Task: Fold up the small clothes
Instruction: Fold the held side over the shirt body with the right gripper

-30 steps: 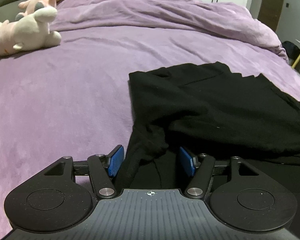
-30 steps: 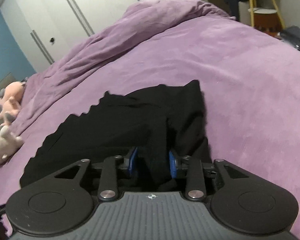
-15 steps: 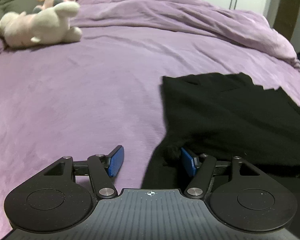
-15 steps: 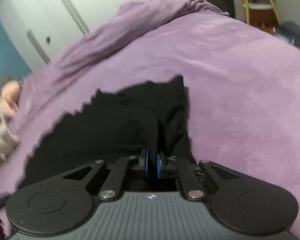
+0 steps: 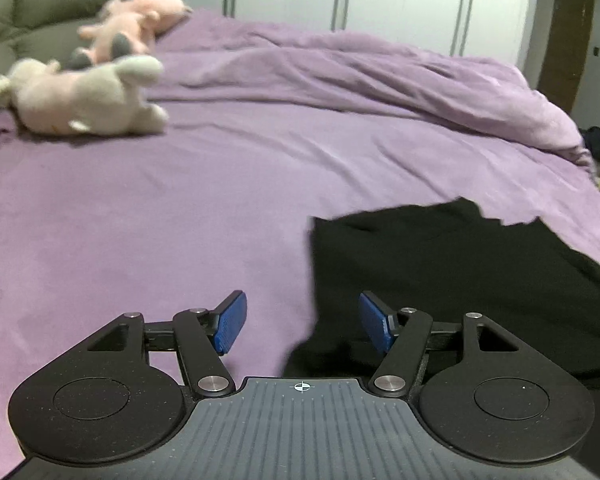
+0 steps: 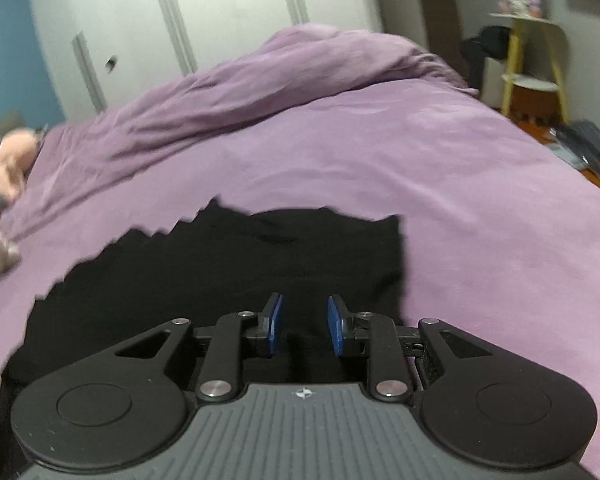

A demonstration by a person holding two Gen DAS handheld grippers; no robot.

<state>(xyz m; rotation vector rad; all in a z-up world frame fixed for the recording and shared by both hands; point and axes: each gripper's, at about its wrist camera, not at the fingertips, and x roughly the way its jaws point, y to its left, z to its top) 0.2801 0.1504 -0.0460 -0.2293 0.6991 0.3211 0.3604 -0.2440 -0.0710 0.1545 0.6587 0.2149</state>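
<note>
A broad bed (image 5: 180, 240) covered in a soft, matte purple sheet fills both views, with a rumpled purple duvet (image 5: 380, 76) heaped along its far side. On the near part of the sheet the black garment (image 5: 460, 280) is spread, flat and limp, its far edge jagged in outline and its left edge running straight toward the left gripper (image 5: 302, 322). Pale and pink plush toys (image 5: 84, 96) are seen well apart from it, near the headboard.

The left gripper's jaws are held wide apart, with the garment's edge lying between them but not clamped. The right gripper (image 6: 303, 325) is poised over the dark cloth, its jaws moderately apart and nothing pinched.

Trouble is judged likely if only one layer is caught, since the thin cloth could bunch or slide on the sheet. Both views are blurred, so layers cannot be told apart.
</note>
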